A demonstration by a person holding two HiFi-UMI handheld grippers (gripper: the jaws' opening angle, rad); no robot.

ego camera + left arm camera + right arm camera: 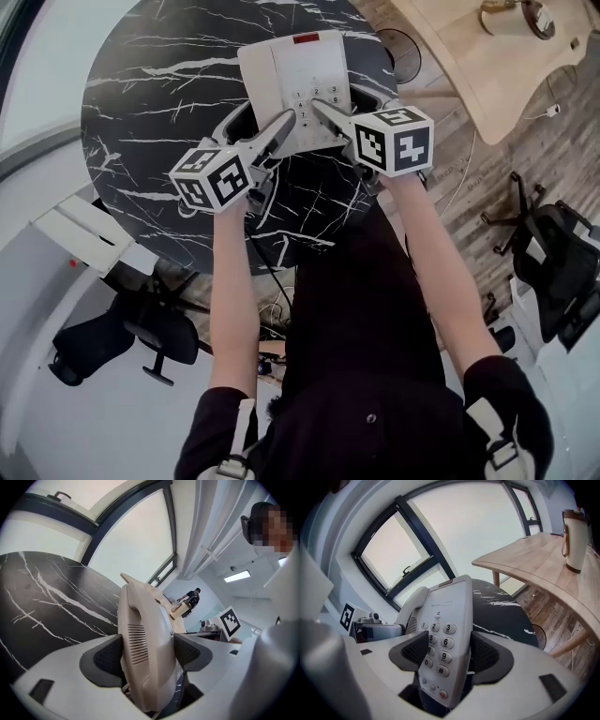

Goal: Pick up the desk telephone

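Observation:
A cream desk telephone with a red strip at its far end is held between both grippers over the round black marble table. My left gripper is shut on its handset side; in the left gripper view both pads press the ribbed handset end of the telephone, with the left gripper around it. My right gripper is shut on the keypad side. In the right gripper view the telephone stands tilted up on edge between the pads of the right gripper. Its cord is hidden.
A pale wooden table stands at the right with a cream jug on it. Black office chairs sit on the floor at both sides. A white desk lies to the left, and large windows are beyond the marble table.

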